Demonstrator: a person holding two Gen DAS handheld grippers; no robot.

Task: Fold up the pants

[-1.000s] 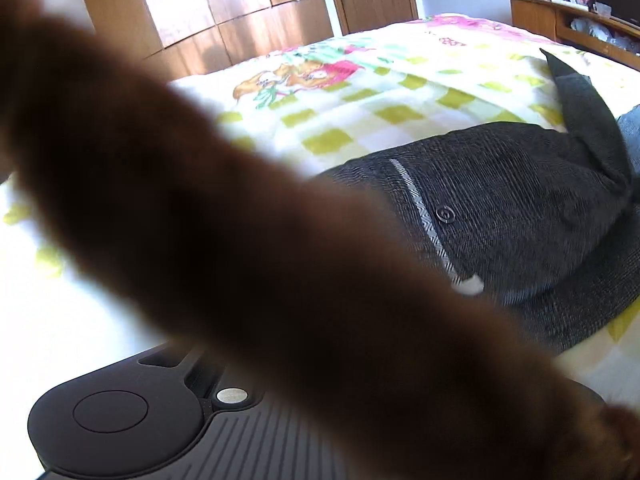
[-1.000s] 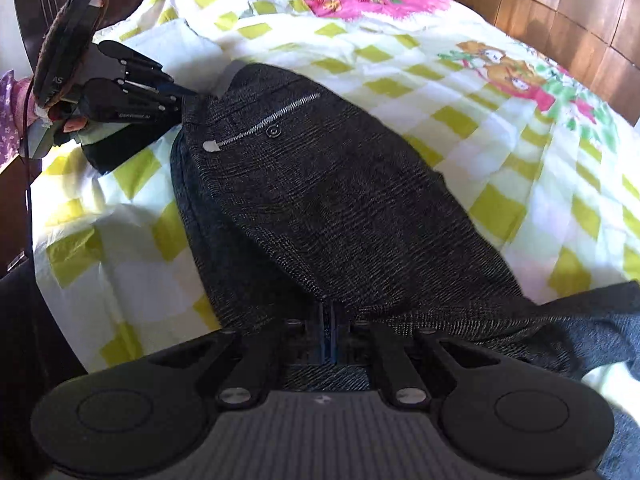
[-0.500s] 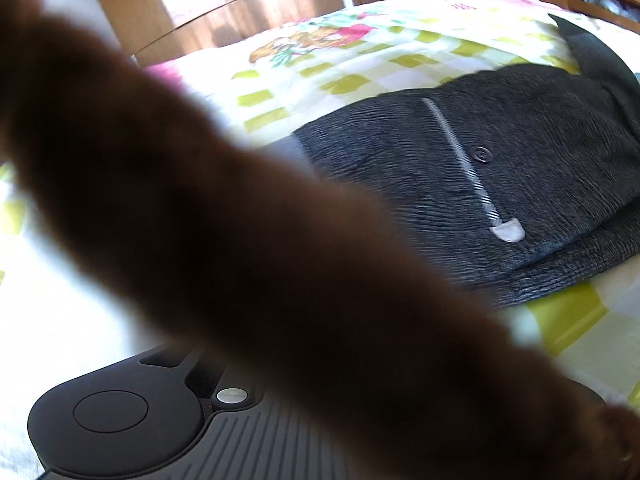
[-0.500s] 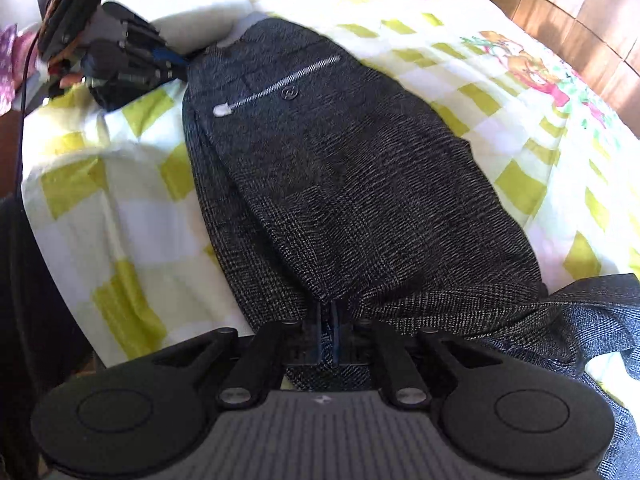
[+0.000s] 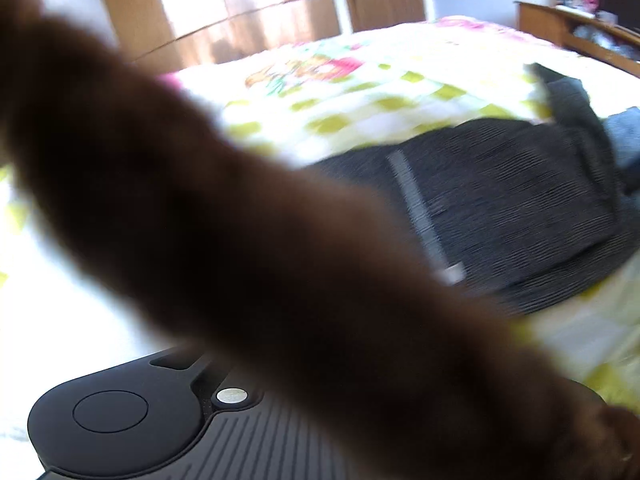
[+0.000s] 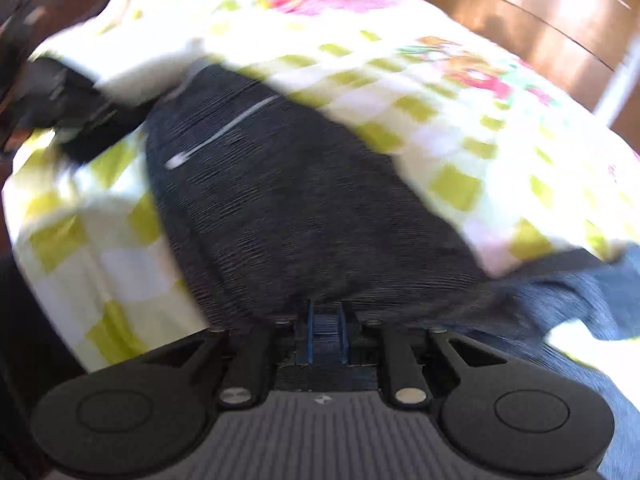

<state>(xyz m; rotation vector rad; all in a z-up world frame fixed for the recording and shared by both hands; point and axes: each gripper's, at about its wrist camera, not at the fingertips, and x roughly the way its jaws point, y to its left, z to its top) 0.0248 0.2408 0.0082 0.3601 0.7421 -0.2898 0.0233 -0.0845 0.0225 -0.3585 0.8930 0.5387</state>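
Dark grey pants [image 6: 304,208] with a white zip line lie folded lengthwise on the checked bedspread; they also show in the left wrist view [image 5: 520,216]. My right gripper [image 6: 325,316] is shut on the pants' near fabric, which bunches at the blue pads. The left gripper [image 6: 76,120] shows blurred at the waistband end in the right wrist view. In the left wrist view a blurred brown furry band [image 5: 240,240] hides the fingers, so the jaws cannot be seen there.
The bed [image 6: 460,140] has a yellow, white and pink checked cover. A wooden wardrobe [image 5: 240,8] and door stand behind it. A wooden shelf [image 5: 580,28] with small items is at the far right. Blue cloth [image 5: 624,140] lies beside the pants.
Both views are now motion-blurred. The right gripper has shifted with the pants still clamped, and the left gripper's view has swung so the pants sit further right and lower.
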